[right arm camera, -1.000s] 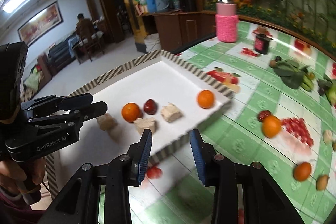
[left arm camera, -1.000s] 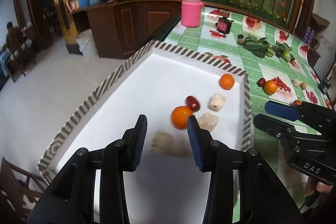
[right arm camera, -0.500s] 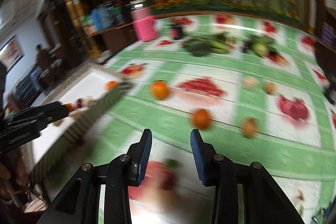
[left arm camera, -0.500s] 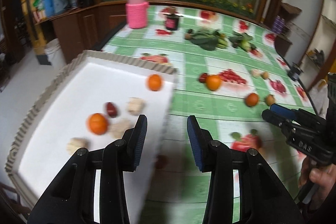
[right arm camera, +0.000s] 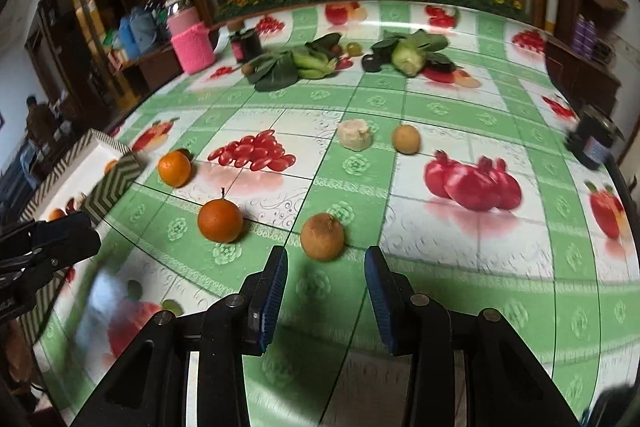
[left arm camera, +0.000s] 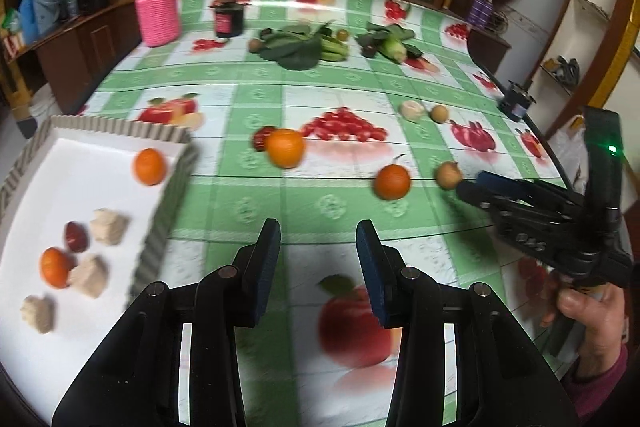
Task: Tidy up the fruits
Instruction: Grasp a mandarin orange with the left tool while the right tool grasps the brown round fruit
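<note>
A white tray [left arm camera: 164,135] with a striped rim sits at the left, holding two oranges [left arm camera: 149,167], a red fruit [left arm camera: 76,237] and pale chunks [left arm camera: 107,226]. On the green tablecloth lie two oranges [left arm camera: 285,148] [left arm camera: 392,182], a brown fruit [right arm camera: 322,237], another brown fruit [right arm camera: 405,138] and a pale chunk [right arm camera: 354,134]. My left gripper [left arm camera: 318,259] is open and empty over the cloth. My right gripper [right arm camera: 326,283] is open and empty, just short of the nearer brown fruit; it shows in the left wrist view [left arm camera: 468,187] beside that fruit [left arm camera: 448,175].
At the back stand a pink-sleeved jar [left arm camera: 157,9], a dark jar [left arm camera: 229,17], leafy greens [left arm camera: 298,47] and corn [right arm camera: 406,59]. A small dark device [right arm camera: 592,143] sits by the right table edge. The tray's corner [right arm camera: 114,183] lies left of the right gripper.
Both grippers have swung right, away from the tray and out over the tablecloth. The right gripper has come close to the nearer brown fruit. Both stayed open.
</note>
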The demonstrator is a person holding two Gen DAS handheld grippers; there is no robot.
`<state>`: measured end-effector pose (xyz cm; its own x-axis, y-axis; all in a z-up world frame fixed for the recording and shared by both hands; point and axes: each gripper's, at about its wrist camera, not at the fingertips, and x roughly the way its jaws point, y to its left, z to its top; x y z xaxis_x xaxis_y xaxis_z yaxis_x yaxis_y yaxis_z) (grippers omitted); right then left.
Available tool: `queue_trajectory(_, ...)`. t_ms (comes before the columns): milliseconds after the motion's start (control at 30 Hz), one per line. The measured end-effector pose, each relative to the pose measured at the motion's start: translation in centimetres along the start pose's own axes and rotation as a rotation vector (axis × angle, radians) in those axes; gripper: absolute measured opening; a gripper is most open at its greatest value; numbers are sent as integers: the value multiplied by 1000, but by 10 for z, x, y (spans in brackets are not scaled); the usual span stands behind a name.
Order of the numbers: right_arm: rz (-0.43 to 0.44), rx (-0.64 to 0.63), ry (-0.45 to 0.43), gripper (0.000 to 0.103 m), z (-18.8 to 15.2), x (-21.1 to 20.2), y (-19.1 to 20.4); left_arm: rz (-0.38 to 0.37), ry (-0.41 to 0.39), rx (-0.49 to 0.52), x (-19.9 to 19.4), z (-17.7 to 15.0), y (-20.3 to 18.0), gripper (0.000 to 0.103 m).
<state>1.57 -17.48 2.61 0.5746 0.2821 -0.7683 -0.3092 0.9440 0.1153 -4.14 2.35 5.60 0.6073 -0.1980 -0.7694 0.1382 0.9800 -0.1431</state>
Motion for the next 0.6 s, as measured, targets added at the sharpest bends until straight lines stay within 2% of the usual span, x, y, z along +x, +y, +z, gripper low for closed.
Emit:
queue_trajectory(100, 33, -5, 17, 38, 5, 13, -2, -38, 18, 16, 11, 7, -10, 39)
queue_trajectory(200, 50, 1, 37, 26, 7, 24, -8, -53, 36, 38, 25, 13, -21, 39)
queue_trajectory(333, 37, -12, 18, 26, 3, 18, -11, -72, 66, 53, 45, 18, -33, 39)
queue_trajectory(600, 96, 75, -5, 26, 2, 13, -33, -79, 97, 87, 76, 29, -55, 39)
